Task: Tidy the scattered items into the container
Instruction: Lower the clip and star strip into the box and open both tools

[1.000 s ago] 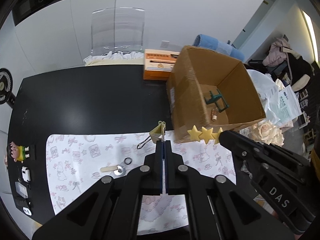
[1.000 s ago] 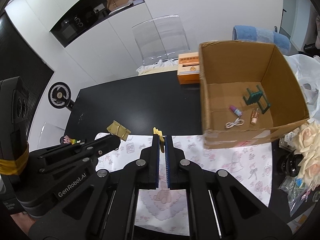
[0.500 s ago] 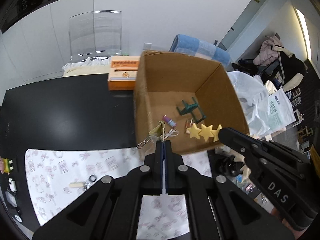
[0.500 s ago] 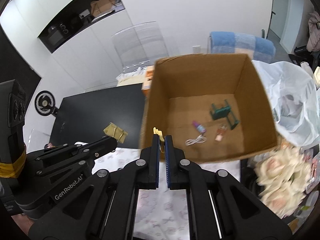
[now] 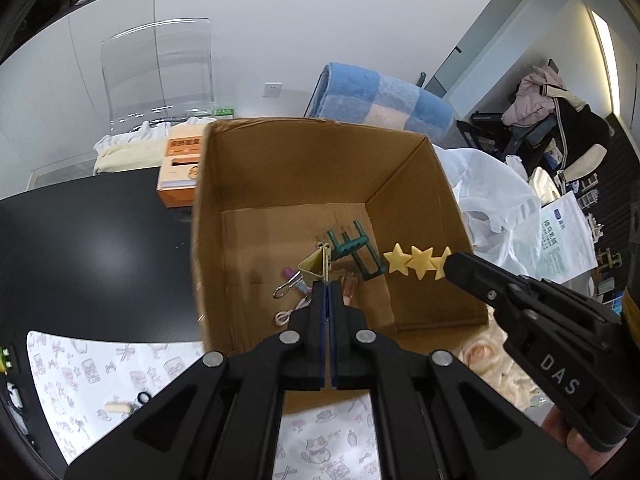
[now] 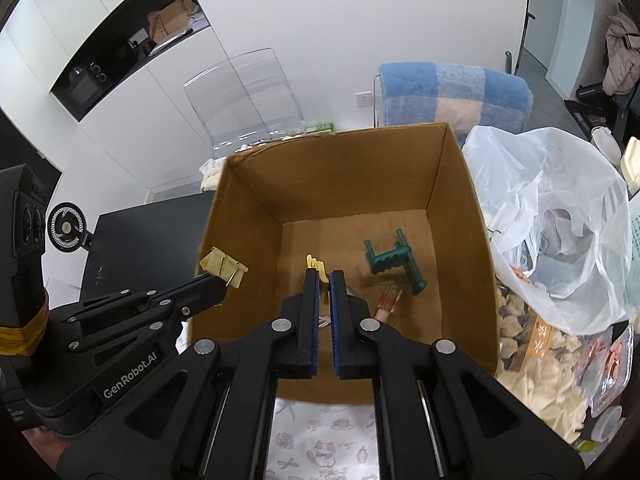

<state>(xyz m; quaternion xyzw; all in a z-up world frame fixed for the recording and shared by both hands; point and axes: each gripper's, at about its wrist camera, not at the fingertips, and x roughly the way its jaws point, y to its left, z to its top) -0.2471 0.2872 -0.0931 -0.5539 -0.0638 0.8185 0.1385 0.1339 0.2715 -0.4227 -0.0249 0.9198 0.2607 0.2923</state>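
Above the open cardboard box [image 5: 280, 168], the left gripper [image 5: 328, 280] is clamped on a yellow binder clip [image 5: 314, 266] (light, stiff, slick metal, best pinched by its wire handle). Beside it, also over the box, the right gripper [image 6: 324, 280] has closed on a light, rigid yellow star strip [image 5: 416, 262] by one end.

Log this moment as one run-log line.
left gripper: shut on yellow binder clip | right gripper: shut on star strip | both over cardboard box | release: pending
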